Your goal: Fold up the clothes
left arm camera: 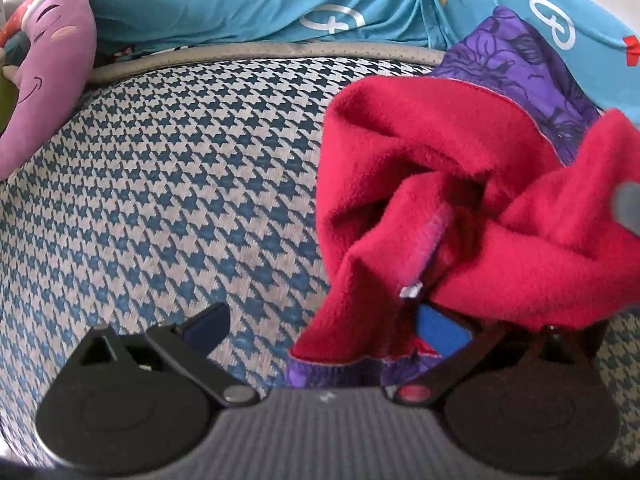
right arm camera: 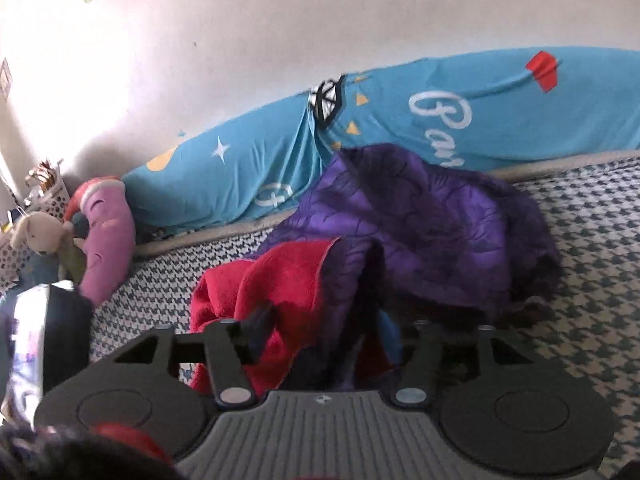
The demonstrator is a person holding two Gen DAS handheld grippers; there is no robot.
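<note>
The left claw [left arm camera: 320, 320] stands spread wide at the bottom of its frame. Its left finger [left arm camera: 208, 322] hangs free over the bed cover, and its right finger [left arm camera: 440, 326], with a blue pad, is half buried under a fold of the jacket [left arm camera: 420, 168]; nothing is pinched between the two. The jacket, red fleece inside and purple patterned cloth outside, fills the right half of this view, bunched up, with a pale zipper strip [left arm camera: 430, 240] running down toward the blue pad.

The right claw [right arm camera: 324, 340] sits at the lower centre of its frame with the same jacket [right arm camera: 420, 216] bunched between its fingers. The left finger [right arm camera: 258, 330] lies against the red lining and the right one [right arm camera: 390, 334] is mostly hidden behind a dark purple fold. Cloth lies between them, but I cannot tell whether the claw is clenched on it or merely spread around it.

The jacket lies in a heap on a bed with a blue-and-white houndstooth cover [left arm camera: 168, 184], purple side up toward the back. Behind it, across the top of both frames, runs a turquoise printed quilt [left arm camera: 248, 0] against a pale wall [right arm camera: 280, 20]. A purple plush toy [left arm camera: 48, 68] lies at the upper left, and in the right view a small cream stuffed rabbit [right arm camera: 38, 234] sits at the far left edge.
</note>
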